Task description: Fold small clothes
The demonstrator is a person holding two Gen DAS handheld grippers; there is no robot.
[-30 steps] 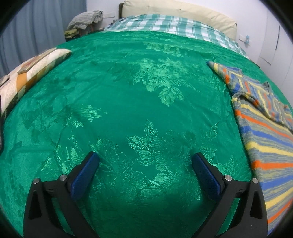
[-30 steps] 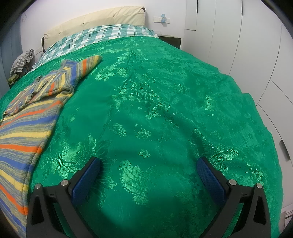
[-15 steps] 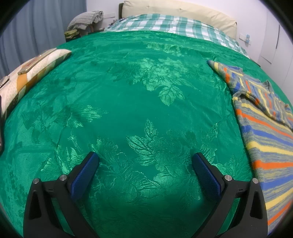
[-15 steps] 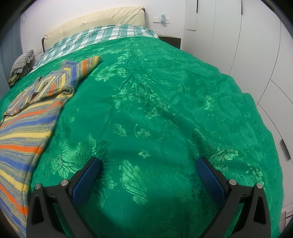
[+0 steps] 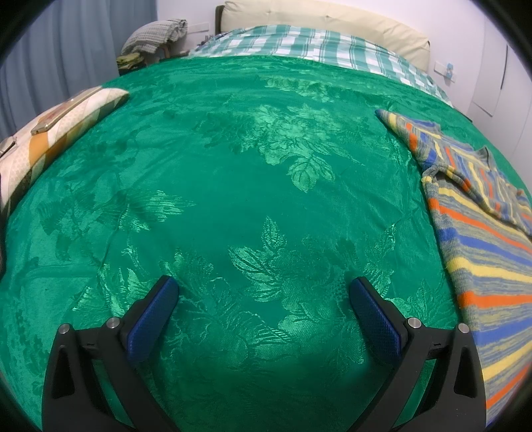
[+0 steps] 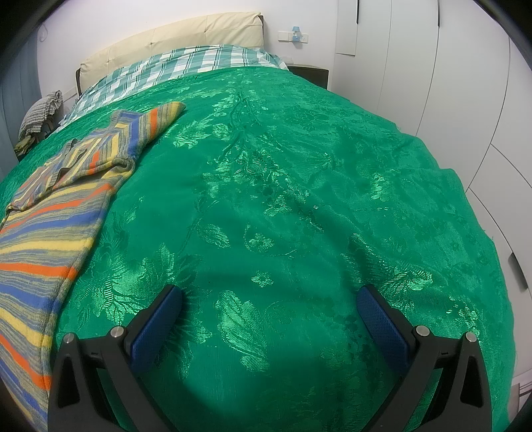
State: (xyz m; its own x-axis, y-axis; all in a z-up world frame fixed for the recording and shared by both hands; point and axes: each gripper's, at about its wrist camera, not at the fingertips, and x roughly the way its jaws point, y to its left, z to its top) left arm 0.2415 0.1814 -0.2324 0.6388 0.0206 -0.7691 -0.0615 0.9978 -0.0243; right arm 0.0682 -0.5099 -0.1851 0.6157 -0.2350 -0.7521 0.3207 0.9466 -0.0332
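On the green floral-patterned bedspread (image 5: 252, 186), the striped knitted garment in grey, blue, yellow and orange (image 5: 488, 252) lay flat between the two tools. It sat to the right of the left hand-held gripper (image 5: 262, 295) and to the left of the right hand-held gripper (image 6: 271, 302). Neither touched it. Its long axis ran from the near edge of the bedspread toward the cream padded headboard (image 5: 326, 23), with the collar end and one sleeve folded across it at the headboard end. Both tools stood near the garment's side edges; neither looked clearly the nearer, so I judged a two-handed approach inward from each side to be the likely requirement.

Both tools had their blue-padded jaws spread wide, holding nothing, above bare bedspread.

A cream and orange patterned cushion (image 5: 50, 139) lay at the bedspread's far left edge, well apart from the garment. It carried what may be print, too small to read. No brand, label or writing was legible on the garment or tools.
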